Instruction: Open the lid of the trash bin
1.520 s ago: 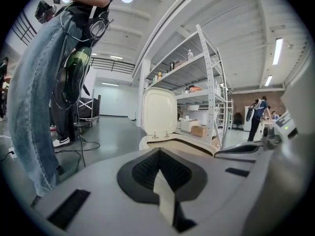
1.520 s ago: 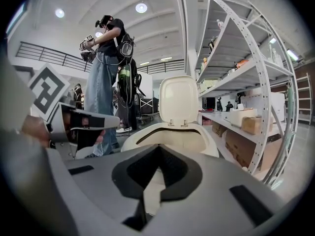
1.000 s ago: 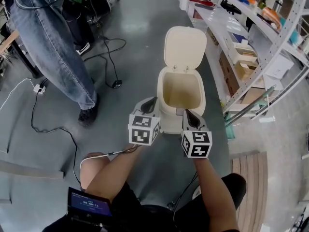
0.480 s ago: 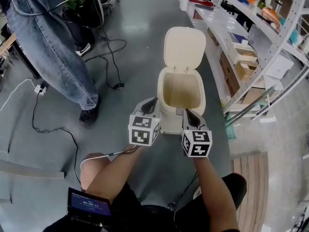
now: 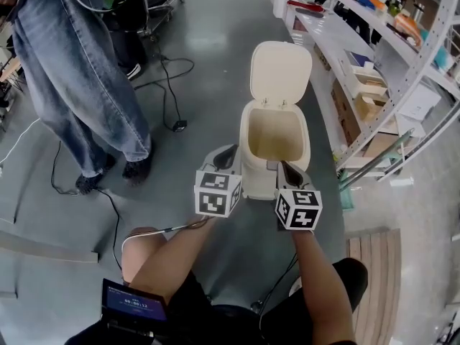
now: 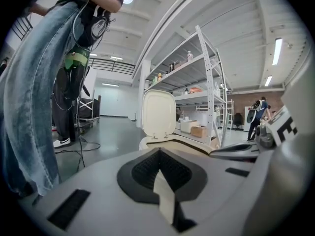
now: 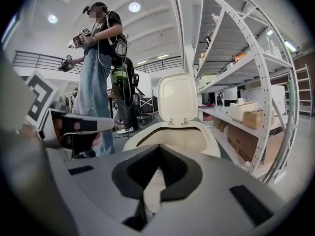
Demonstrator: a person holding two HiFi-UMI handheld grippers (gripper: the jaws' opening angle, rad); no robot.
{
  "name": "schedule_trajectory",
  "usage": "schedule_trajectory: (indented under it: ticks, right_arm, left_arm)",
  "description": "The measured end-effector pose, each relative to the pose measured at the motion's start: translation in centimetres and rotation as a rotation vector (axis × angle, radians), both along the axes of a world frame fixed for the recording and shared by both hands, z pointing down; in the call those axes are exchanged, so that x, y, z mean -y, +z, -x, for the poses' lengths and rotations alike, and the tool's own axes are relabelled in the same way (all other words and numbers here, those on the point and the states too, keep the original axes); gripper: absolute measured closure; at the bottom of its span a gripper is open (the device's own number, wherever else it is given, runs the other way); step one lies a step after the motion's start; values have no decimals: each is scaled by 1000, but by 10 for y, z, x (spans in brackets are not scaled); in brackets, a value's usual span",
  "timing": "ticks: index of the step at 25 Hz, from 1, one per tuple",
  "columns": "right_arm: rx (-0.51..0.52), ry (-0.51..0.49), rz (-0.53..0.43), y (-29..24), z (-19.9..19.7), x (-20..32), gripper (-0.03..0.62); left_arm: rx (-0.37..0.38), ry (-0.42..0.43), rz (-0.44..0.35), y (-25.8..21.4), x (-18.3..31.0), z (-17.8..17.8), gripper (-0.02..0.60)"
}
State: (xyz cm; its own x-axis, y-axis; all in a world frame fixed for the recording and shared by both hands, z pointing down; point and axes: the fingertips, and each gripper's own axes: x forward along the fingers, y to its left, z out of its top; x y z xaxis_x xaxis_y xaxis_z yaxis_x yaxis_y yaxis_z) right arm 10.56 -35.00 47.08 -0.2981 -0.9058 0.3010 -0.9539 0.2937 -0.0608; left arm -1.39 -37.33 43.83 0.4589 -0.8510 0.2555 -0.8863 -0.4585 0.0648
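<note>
The lid [image 5: 280, 70] stands upright at twelve o'clock of the trash bin [image 5: 247, 141]. It looks like light, stiff, smooth plastic, best taken by its free edge. At six o'clock hover the left gripper [image 5: 227, 153] and right gripper [image 5: 285, 169], jaws pressed together, holding nothing.

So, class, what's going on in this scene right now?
A person holds the left gripper and right gripper just in front of a cream trash bin. Its lid stands upright, so the bin is open. Both grippers' jaws are together, holding nothing. Someone in jeans stands nearby.
</note>
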Motion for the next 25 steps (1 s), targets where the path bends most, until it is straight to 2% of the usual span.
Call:
schedule_trajectory:
  ticks: [6,14,20,25]
  right_arm:
    - [10,-8,7,-4,0,2,589]
    - [13,2,-130,-50,2,-5,589]
    - [7,14,-161,-64,1,-14,589]
    - [-1,19,-180,-76,2,-27,589]
  left_arm:
    - [-9,5,-17,-10,-4,0,581]
    - [-14,-8,-33,-18,-10,5,581]
    - [-46,-15,-52,-31,-25,3,581]
    - [-26,-8,-89,-45,-41,2,581]
